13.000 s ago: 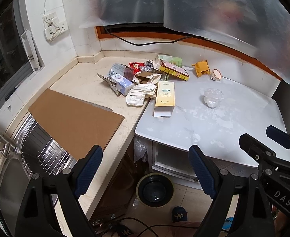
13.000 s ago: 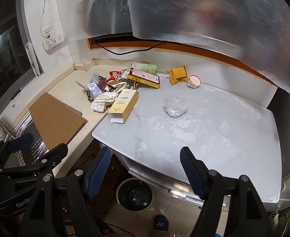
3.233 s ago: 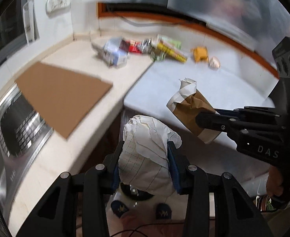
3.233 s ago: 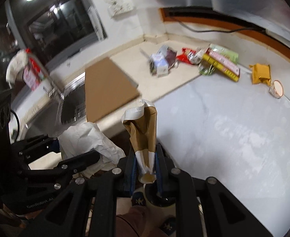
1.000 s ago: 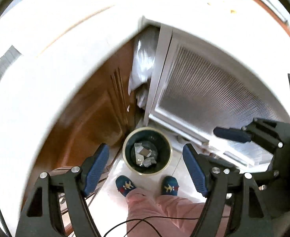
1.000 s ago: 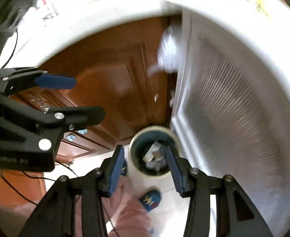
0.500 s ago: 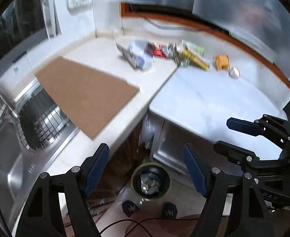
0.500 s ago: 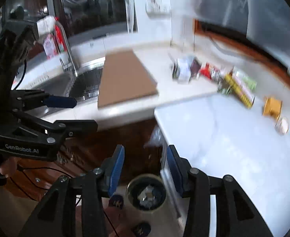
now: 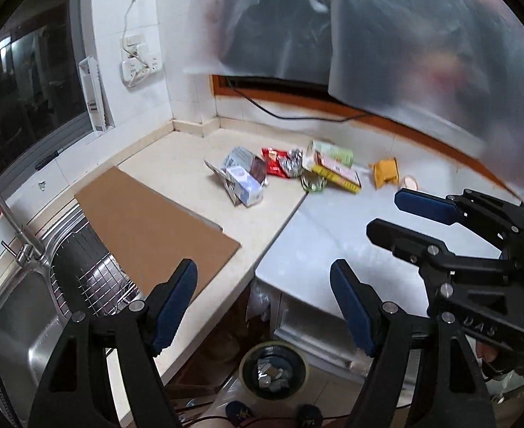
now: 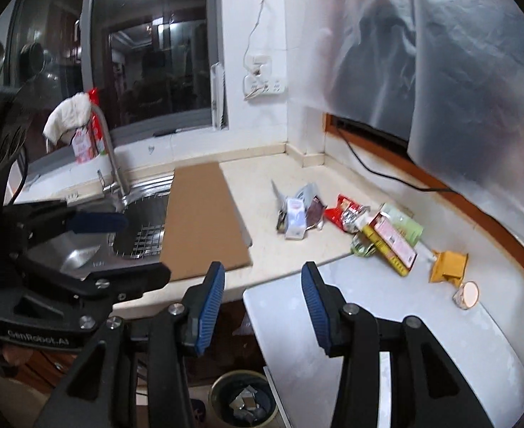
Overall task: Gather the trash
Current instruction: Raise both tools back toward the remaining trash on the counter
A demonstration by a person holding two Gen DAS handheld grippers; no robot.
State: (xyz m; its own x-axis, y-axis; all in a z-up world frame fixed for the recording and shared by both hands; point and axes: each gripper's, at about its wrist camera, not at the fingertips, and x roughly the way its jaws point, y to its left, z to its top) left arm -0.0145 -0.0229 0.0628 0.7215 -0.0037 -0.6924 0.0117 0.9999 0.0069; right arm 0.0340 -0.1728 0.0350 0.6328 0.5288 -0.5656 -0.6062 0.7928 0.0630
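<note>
Kitchen corner counter is coming back into view as both claws are lifting away from the bin below, paper wads gone. Left gripper and right gripper are both hanging apart, empty. Remaining wrappers are lying well ahead, so next grab's up.

A flat brown cardboard sheet lies on the cream stone desk, overhanging the steel sink at left. Crumpled wrappers and boxes cluster behind it near the corner. A round bin stands on the floor below the desk edge.
</note>
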